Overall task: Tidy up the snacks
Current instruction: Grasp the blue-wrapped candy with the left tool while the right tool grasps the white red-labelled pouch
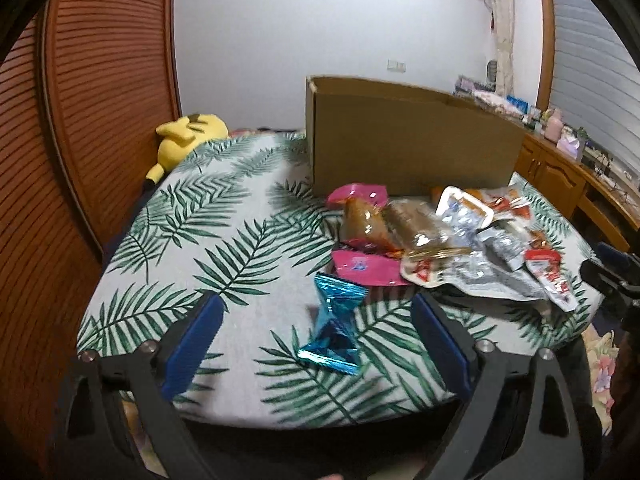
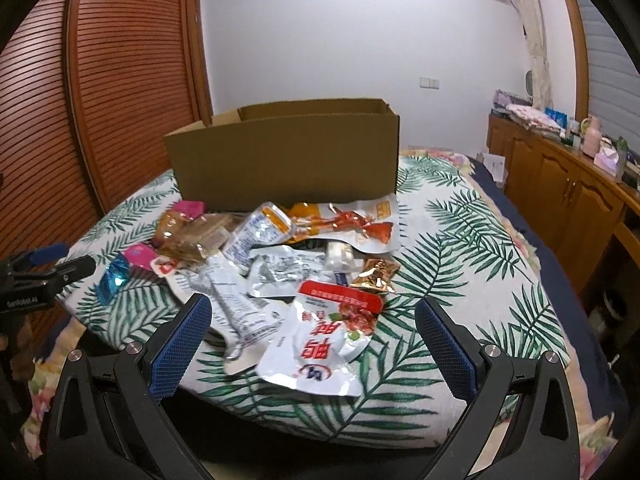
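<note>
Near the cloth's front edge, left gripper (image 1: 316,320) and right gripper (image 2: 313,318) gape wide, empty.

Even, soft indoor light fills both fisheye views, with dark vignetting at the corners and walls bowed at the edges. The blue candy wrapper (image 1: 334,324) is motion-blurred; foil snack packets (image 2: 280,264) catch mild glare.

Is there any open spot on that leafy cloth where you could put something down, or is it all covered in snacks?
Bare cloth lies between the blue candy and the yellow plush, left of the cardboard box. More lies right of the snack pile, toward the wooden cabinets. In front of the box it is crowded.
</note>
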`<state>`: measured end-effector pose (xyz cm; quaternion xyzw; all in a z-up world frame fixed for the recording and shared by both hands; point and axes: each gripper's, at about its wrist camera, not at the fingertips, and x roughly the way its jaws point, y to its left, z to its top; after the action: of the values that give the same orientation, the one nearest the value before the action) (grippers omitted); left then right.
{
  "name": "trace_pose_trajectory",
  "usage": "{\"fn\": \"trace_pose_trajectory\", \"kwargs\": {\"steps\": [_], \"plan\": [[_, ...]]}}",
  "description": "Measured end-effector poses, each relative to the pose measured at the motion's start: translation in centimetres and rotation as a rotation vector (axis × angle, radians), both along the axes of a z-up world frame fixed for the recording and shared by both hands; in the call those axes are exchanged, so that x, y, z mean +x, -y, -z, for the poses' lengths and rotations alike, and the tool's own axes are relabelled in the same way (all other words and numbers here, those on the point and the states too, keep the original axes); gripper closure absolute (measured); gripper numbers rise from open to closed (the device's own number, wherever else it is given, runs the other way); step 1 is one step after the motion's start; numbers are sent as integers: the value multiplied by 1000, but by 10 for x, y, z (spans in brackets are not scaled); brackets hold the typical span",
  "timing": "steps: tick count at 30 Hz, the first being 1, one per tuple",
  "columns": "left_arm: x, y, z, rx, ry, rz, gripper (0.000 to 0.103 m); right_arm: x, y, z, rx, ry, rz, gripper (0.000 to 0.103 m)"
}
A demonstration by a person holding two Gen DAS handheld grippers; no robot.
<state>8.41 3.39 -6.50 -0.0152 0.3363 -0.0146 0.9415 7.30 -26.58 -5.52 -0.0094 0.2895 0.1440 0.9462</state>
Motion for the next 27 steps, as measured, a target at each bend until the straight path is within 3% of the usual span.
{"fn": "trace_pose_trajectory", "kwargs": {"steps": [7,14,16,24,27], "plan": [[25,0,16,-37,-98,77,15,18,11,11,7,-55,-10,2],[35,-2,24,-62,-150,117,33,33,18,17,43,-122,-38,12],[35,-1,26,-58,-156,130,38,35,17,18,48,-135,-51,12],[36,-1,32,-23,-147,152,39,37,2,29,-45,-158,-82,16],[35,-1,32,3,-136,149,50,40,2,32,-45,-166,-84,16]]}}
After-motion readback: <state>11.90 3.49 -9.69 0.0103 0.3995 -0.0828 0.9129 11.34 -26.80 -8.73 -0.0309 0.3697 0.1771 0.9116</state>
